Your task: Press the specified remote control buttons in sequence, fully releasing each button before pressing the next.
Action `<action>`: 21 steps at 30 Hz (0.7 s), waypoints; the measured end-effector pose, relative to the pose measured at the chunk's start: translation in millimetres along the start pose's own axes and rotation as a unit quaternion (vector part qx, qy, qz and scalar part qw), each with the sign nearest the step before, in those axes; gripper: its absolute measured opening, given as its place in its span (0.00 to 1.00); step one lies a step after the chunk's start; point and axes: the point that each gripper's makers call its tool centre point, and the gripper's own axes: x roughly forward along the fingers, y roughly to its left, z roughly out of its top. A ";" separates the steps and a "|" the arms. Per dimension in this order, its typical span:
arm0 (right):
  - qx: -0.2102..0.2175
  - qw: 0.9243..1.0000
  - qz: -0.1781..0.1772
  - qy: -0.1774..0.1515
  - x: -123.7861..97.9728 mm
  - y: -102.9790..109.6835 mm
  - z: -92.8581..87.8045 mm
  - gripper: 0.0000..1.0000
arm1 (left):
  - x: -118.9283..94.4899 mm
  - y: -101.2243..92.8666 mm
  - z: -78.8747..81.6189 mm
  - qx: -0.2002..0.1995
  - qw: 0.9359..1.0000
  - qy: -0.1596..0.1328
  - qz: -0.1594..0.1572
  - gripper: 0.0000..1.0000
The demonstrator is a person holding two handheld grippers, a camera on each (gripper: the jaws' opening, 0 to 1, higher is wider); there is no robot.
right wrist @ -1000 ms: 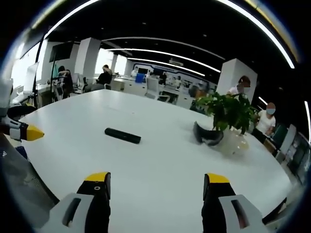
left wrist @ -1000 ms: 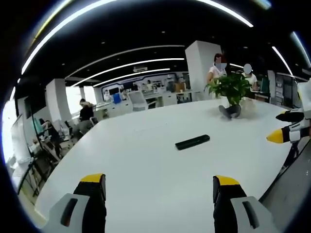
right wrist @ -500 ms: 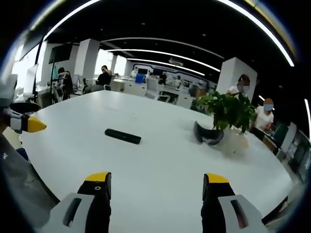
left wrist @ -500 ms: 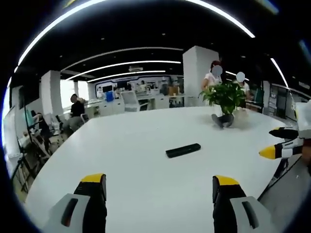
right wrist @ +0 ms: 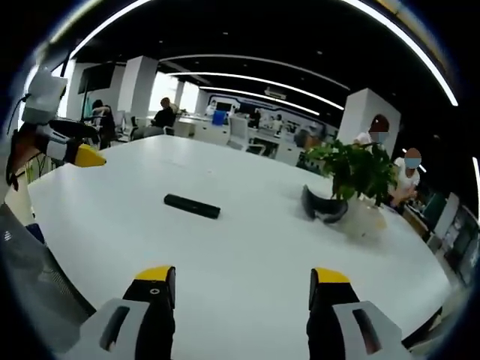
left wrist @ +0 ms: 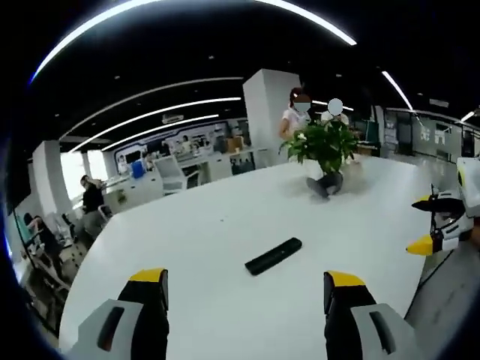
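Remote control, a slim black bar (left wrist: 273, 256), lies flat mid-way across the white oval table (left wrist: 225, 300), untouched and well ahead of both grippers. The left gripper (left wrist: 246, 281) and right gripper (right wrist: 238, 277) hold jaws wide apart, gripping nothing. With the lying remote unsteadied, a jaw tip pressing off-centre might skid it or strike a neighbouring button.

Black remote (left wrist: 273, 256) on a white table (left wrist: 202, 240), green plant (left wrist: 324, 145), left gripper (left wrist: 241, 319) black and grey with yellow tips, right gripper (right wrist: 237, 315) coloured the same
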 end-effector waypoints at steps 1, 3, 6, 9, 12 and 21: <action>0.001 1.000 -0.001 0.001 -0.1 -0.6 -0.3 0.70 | 3.7 -1.4 2.6 0.008 1.000 -0.002 -0.006 0.88; 0.004 1.000 -0.004 0.001 0.3 -2.0 -0.7 0.70 | 12.3 -3.6 6.4 0.021 1.000 -0.001 -0.017 0.88; 0.003 1.000 -0.005 0.005 0.8 -2.2 -2.5 0.69 | 25.2 -7.7 8.4 0.038 0.999 0.006 -0.034 0.87; -0.002 1.000 -0.001 0.008 1.2 0.5 -2.9 0.69 | 40.1 -8.9 6.1 0.040 0.998 0.016 -0.049 0.86; -0.005 1.000 0.000 0.016 2.7 1.0 -6.0 0.68 | 51.1 -7.2 2.0 0.046 0.997 0.031 -0.056 0.81; -0.008 1.000 -0.005 0.025 4.2 -0.5 -10.0 0.67 | 94.4 -1.1 -6.0 0.063 0.991 0.074 -0.093 0.78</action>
